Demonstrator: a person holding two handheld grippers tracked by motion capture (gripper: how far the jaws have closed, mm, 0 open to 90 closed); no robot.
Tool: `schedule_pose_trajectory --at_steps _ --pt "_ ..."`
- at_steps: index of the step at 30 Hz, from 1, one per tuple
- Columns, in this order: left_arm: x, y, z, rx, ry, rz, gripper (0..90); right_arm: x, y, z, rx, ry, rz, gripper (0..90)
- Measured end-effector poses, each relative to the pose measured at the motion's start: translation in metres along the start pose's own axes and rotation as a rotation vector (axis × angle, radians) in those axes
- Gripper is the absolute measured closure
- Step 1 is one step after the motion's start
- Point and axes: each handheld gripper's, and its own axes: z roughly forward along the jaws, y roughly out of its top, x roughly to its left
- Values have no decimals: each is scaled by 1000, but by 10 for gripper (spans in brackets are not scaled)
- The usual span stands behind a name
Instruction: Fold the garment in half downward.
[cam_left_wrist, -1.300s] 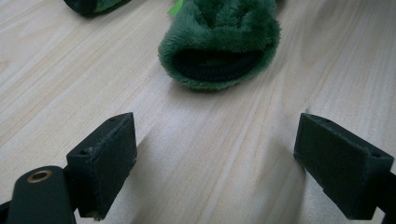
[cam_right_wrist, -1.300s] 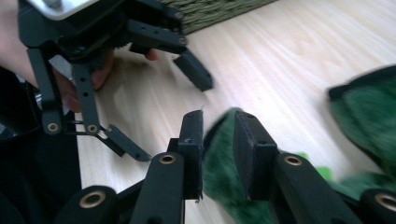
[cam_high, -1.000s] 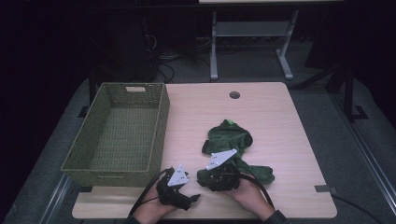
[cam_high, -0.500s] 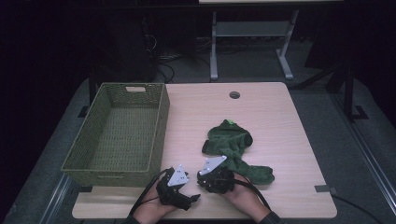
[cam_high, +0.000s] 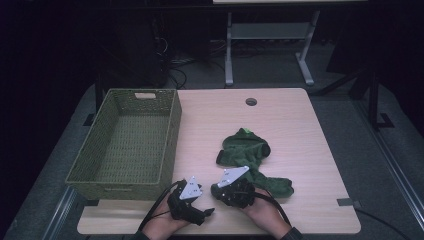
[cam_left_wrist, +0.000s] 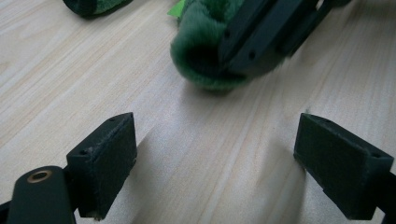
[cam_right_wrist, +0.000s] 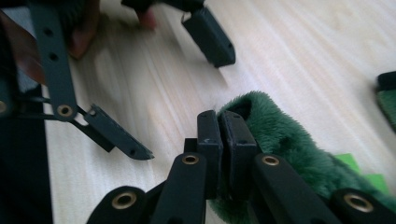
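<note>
From above, your right gripper (cam_high: 227, 189) sits at the near end of the green cloth (cam_high: 250, 152), which lies mid-table, right of the basket (cam_high: 125, 140); your left gripper (cam_high: 197, 212) rests beside it. In the left gripper view, your jaws stand wide over bare table (cam_left_wrist: 196, 140). In the right gripper view, your jaws have just closed, pinching the cloth's (cam_right_wrist: 280, 135) edge.

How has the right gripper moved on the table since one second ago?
Yes. The right gripper slid toward the table's near edge, away from the round hole, its jaws closing on the green cloth.
</note>
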Motion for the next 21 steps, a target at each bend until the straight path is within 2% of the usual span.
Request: schedule_pose_trajectory --at_steps 1,6,12,21 --pt "0 0 0 -1 -2 -5 125 0 0 -3 -8 4 15 863" --pt "-1 0 0 -4 -5 -13 125 -4 0 -14 -62 3 29 863" --pt "-1 0 0 -5 -5 -14 125 -10 0 -26 -92 16 54 862" --pt "-1 0 0 -5 -5 -14 125 -18 -2 -42 -135 6 62 861"
